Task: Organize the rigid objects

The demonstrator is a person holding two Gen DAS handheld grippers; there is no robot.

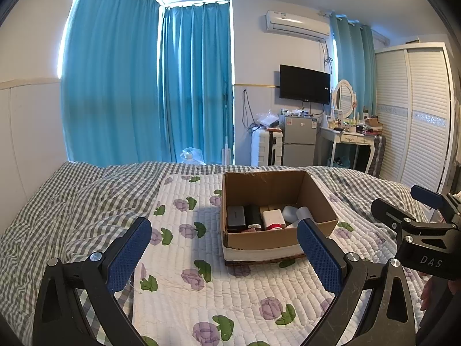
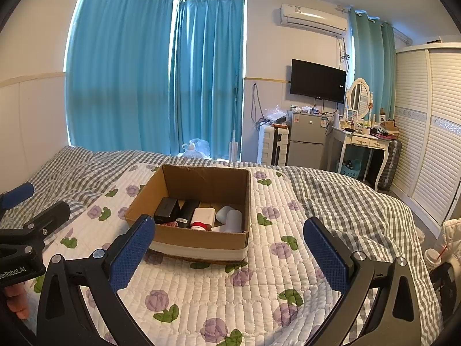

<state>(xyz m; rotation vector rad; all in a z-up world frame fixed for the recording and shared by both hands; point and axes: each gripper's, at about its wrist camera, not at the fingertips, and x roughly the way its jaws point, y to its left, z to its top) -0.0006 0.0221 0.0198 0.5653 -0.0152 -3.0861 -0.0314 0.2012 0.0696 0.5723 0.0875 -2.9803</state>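
Observation:
An open cardboard box (image 1: 317, 193) (image 2: 201, 239) sits on a white floral quilt (image 1: 219, 294) (image 2: 259, 282) on the bed. Inside lie several rigid items side by side: a black case (image 1: 236, 216) (image 2: 165, 209), a black box (image 1: 253, 215) (image 2: 188, 209), a white and red box (image 1: 272, 218) (image 2: 203, 216) and pale grey-blue containers (image 1: 291, 212) (image 2: 233, 219). My left gripper (image 1: 224, 245) is open and empty, held in front of the box. My right gripper (image 2: 230, 239) is open and empty, also short of the box, and shows at the right edge of the left wrist view (image 1: 403, 201).
A grey checked blanket (image 1: 72, 201) (image 2: 345, 196) covers the bed around the quilt. Beyond the bed stand blue curtains (image 1: 144, 86), a small fridge (image 2: 305, 141), a white suitcase (image 2: 272, 144), a dressing table (image 2: 363, 141) and a louvred wardrobe (image 2: 426, 144). A cup with a straw (image 2: 435, 256) stands at the right.

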